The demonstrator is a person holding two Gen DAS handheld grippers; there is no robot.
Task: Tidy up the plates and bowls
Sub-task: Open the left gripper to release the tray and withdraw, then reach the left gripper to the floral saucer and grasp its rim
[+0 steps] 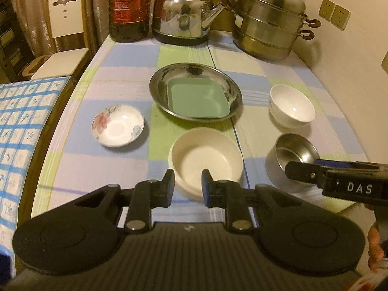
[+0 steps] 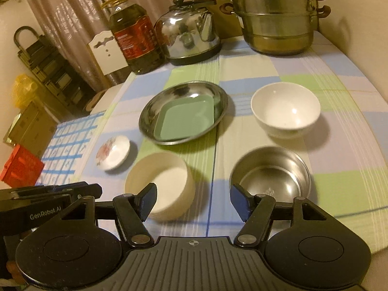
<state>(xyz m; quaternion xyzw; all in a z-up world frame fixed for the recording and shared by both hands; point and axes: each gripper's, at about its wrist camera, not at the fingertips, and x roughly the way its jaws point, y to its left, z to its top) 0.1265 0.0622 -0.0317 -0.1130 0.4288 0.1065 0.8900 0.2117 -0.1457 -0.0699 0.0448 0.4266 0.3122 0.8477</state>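
Observation:
A round steel plate (image 1: 157,84) (image 2: 150,116) holds a green square plate (image 1: 198,101) (image 2: 184,121) at the table's middle. A small flowered dish (image 1: 117,126) (image 2: 112,152) lies left. A cream bowl (image 1: 206,155) (image 2: 160,177) is nearest. A white bowl (image 1: 292,105) (image 2: 286,109) and a steel bowl (image 1: 291,155) (image 2: 270,174) sit right. My left gripper (image 1: 188,186) is open and empty, its jaws close in front of the cream bowl's near rim. My right gripper (image 2: 194,201) is open wide and empty, between the cream and steel bowls; it also shows in the left wrist view (image 1: 303,172).
An oil bottle (image 1: 129,7) (image 2: 135,36), a steel kettle (image 1: 184,12) (image 2: 189,34) and a stacked steamer pot (image 1: 269,21) (image 2: 276,17) stand along the table's far edge. A white chair (image 1: 63,36) stands at the left. A wall runs along the right.

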